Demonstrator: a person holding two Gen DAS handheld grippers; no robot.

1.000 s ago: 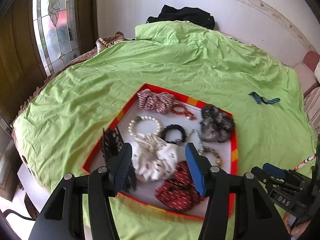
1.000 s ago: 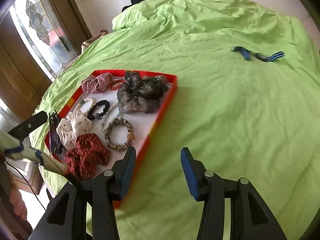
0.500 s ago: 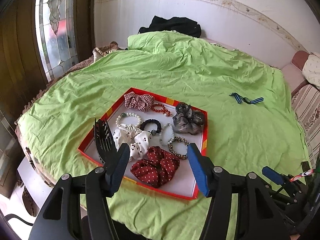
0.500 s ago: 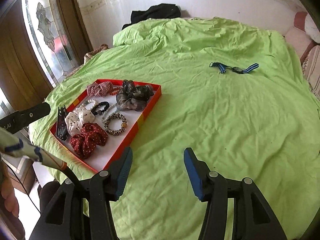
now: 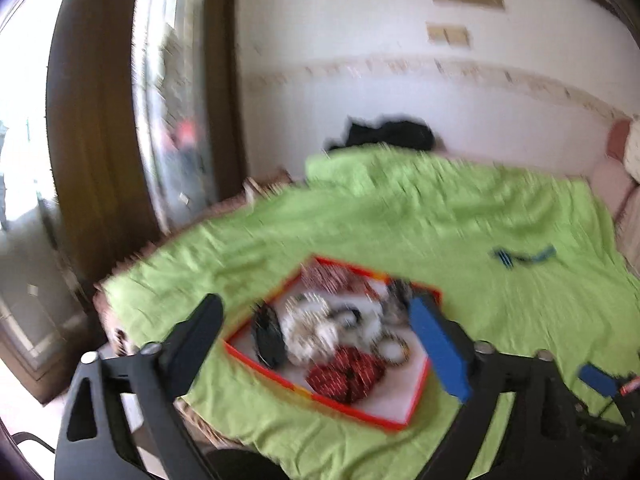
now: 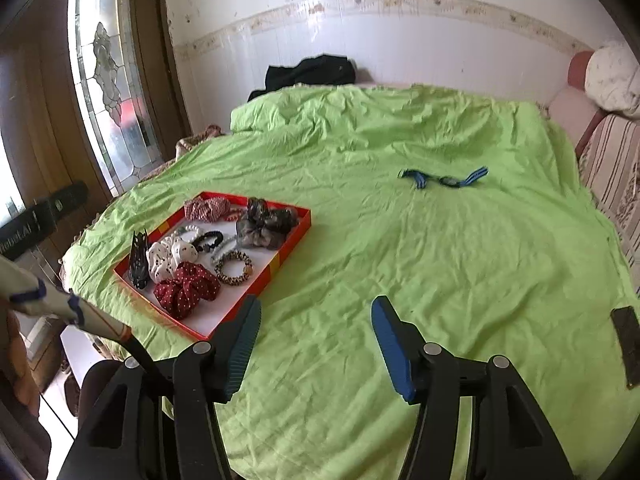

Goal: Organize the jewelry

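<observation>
On bed (image 6: 400, 260), green sheet: red-rimmed tray (image 6: 294, 240) near left edge. Holds black claw clip (image 6: 138, 258) upright at left rim; white dotted scrunchie (image 6: 170, 258) beside it; red dotted scrunchie (image 6: 186, 288) toward near corner; leopard-print bracelet (image 6: 234, 268); black bead bracelet (image 6: 208, 240); pearl bracelet (image 6: 188, 231); grey scrunchie (image 6: 262, 224); red plaid scrunchie (image 6: 206, 208) at far end. Blue striped band (image 6: 444, 178) on sheet, well apart from tray. Dark phone-like slab (image 6: 628, 340) near right edge. Black garment (image 6: 312, 72) at wall.

Left gripper (image 5: 316, 344): above tray's near side, fingers opening wide, nothing held; view blurred. Right gripper (image 6: 316, 344): over bare sheet right of tray, fingers opening, nothing between.
</observation>
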